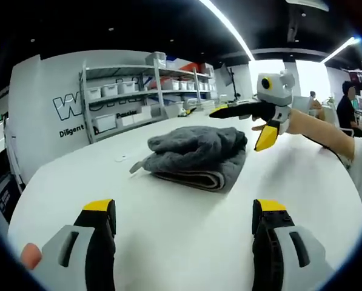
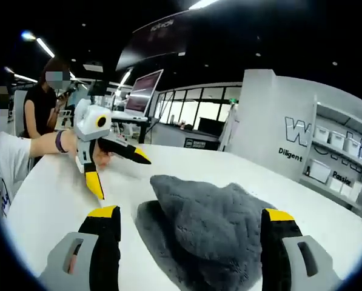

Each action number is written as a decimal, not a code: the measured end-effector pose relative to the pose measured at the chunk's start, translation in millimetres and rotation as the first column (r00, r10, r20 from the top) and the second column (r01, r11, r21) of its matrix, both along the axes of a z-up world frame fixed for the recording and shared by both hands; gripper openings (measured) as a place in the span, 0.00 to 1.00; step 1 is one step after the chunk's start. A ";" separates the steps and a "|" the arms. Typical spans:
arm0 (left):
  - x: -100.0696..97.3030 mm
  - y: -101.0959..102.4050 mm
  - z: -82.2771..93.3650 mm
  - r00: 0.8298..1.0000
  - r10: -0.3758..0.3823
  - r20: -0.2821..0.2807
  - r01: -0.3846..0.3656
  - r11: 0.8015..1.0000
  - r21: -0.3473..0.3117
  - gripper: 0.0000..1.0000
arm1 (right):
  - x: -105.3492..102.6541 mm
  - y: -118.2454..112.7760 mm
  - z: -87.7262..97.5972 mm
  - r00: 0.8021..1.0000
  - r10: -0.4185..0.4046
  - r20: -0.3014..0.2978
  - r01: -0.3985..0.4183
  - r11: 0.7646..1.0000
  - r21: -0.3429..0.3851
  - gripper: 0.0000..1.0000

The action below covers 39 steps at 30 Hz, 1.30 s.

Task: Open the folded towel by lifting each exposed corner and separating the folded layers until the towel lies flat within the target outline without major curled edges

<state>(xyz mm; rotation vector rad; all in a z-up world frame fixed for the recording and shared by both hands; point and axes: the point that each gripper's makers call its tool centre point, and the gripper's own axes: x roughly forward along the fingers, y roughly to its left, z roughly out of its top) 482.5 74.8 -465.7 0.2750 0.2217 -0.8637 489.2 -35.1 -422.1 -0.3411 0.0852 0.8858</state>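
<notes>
Two grippers: both are working over one white table (image 1: 168, 242).
Towel: a grey towel (image 1: 196, 154) is lying folded and bunched near the table's middle, layered fold edge facing the left gripper view, top layer rumpled.
Left gripper: the left gripper (image 1: 184, 224) is hovering with jaws spread wide, nothing between them, well short of the towel. In the right gripper view it (image 2: 117, 170) is hanging beside the towel's far corner, jaws apart.
Right gripper: the right gripper (image 2: 190, 233) is hovering with jaws spread, the towel's near edge lying between and beyond them; contact cannot be told.
Open room: bare tabletop is surrounding the towel on all sides.
Table edge: the curved rim is running well clear of the towel.
Containers: white bins (image 1: 111, 90) are sitting on a shelf rack (image 1: 147, 91) behind the table; contents cannot be told.
</notes>
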 end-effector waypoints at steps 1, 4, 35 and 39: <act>0.2 0.4 -0.6 1.000 0.001 0.001 -0.001 1.000 0.005 0.92 | 0.7 7.7 1.1 1.000 0.001 0.005 -0.001 1.000 -0.008 0.95; 2.3 3.0 -0.4 1.000 0.009 0.002 -0.009 1.000 0.009 0.92 | 2.6 28.5 1.5 1.000 0.010 0.010 -0.010 0.999 -0.043 0.92; 4.6 9.7 3.1 0.999 0.027 0.018 -0.027 1.000 0.016 0.91 | 31.7 32.1 23.1 0.990 -0.106 0.093 0.121 0.977 -0.176 0.09; 6.2 10.9 3.0 0.999 0.030 0.016 -0.030 0.999 0.015 0.91 | 38.5 15.8 36.3 0.984 -0.149 0.102 0.160 0.980 -0.117 0.08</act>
